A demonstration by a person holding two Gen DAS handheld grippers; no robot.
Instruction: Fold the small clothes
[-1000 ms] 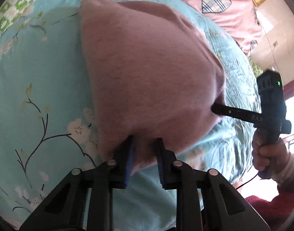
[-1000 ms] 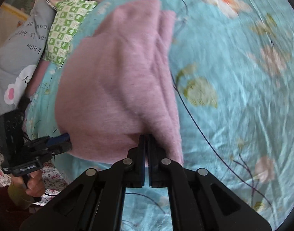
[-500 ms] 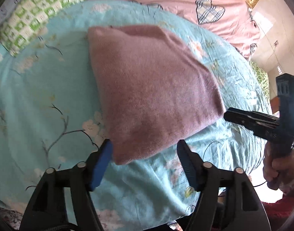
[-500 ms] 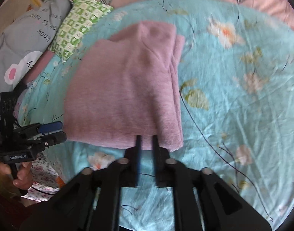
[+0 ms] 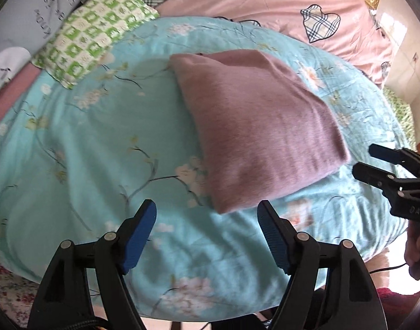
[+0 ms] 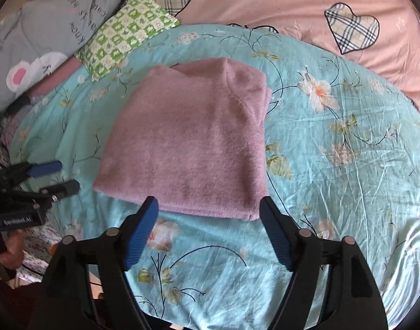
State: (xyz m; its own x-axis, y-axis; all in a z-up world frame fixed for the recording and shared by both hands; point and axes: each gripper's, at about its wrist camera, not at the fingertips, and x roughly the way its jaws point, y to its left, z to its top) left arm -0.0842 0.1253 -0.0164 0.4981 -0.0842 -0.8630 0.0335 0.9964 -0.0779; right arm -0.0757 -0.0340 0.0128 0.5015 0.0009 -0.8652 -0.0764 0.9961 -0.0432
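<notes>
In the left wrist view, the left gripper (image 5: 207, 216) stands with its jaws wide and still spreading, nothing between them. Its blue pads (image 5: 140, 229) hang above the turquoise flowered sheet (image 5: 80, 148), clear of the cloth. The folded pink sweater (image 5: 254, 126) lies flat on the sheet just beyond the fingertips, its near corner falling between the two pads in the picture but not touched by either. At the right edge the right gripper (image 5: 372, 159) comes in from the side, its two fingers apart and empty, close to the sweater's right edge without touching it. A hand (image 5: 417, 250) grips its handle lower down. Behind the sheet lie a green checked pillow (image 5: 91, 30), a grey pillow (image 5: 31, 16) with lettering, and a pink cover (image 5: 265, 2) with plaid hearts.

In the right wrist view, the right gripper (image 6: 208, 210) is likewise wide and opening further, holding nothing. The sweater (image 6: 193, 143) rests just past its pads, its near folded edge running across between them, apart from both. The sweater's right side shows stacked layers. At the left edge the left gripper (image 6: 63, 174) points in toward the sweater's left side, fingers apart and empty, not touching the cloth.
</notes>
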